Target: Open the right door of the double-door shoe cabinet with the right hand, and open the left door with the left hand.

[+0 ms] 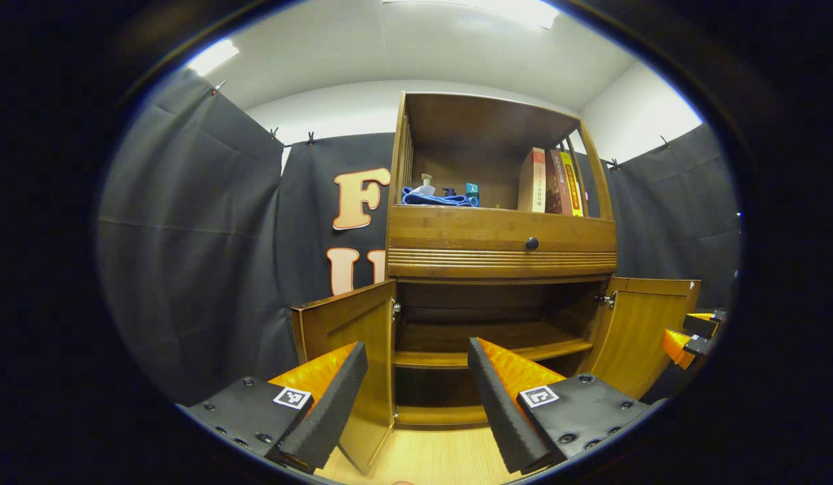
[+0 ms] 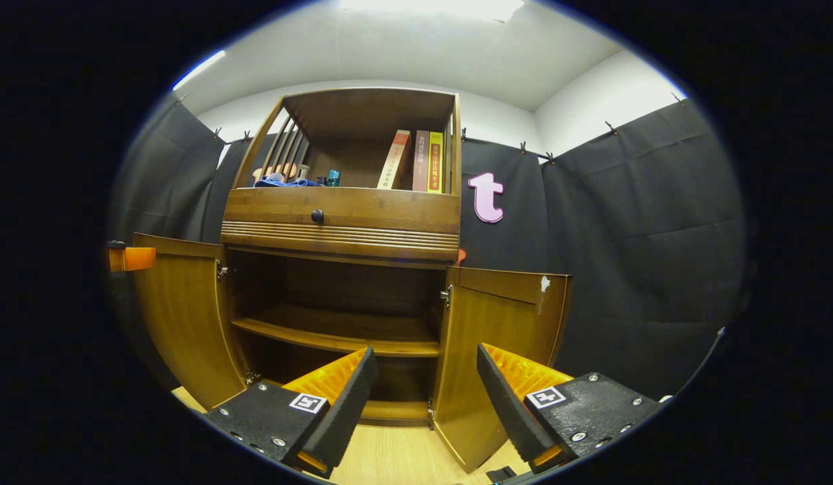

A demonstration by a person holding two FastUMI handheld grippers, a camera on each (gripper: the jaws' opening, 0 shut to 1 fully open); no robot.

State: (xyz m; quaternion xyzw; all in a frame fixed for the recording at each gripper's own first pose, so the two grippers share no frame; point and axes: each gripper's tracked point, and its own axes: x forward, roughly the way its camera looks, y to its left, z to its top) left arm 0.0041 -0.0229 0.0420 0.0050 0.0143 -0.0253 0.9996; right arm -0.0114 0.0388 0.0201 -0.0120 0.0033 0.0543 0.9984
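Above both open doors (image 2: 497, 337) — books (image 2: 423, 162), knobbed drawer (image 2: 342, 219).

One cabinet (image 2: 342, 222) with two doors: left door (image 2: 180, 316) and right door (image 2: 497, 337). One drawer knob (image 2: 317, 215). Three books (image 2: 416, 162) on the top shelf. One blue cloth (image 1: 433, 199), one pump bottle (image 1: 426, 183), one teal cup (image 1: 472, 192). Two grippers: left gripper (image 1: 416, 397), right gripper (image 2: 423, 404).

Both doors stand swung out from the shoe cabinet (image 1: 500, 242): left door (image 1: 349, 337) to the left, right door (image 2: 500, 337) to the right. Between them, an inner shelf (image 2: 335, 333). Above sits a drawer (image 2: 342, 215), and over that an open compartment with books (image 1: 551, 182) at its right side.
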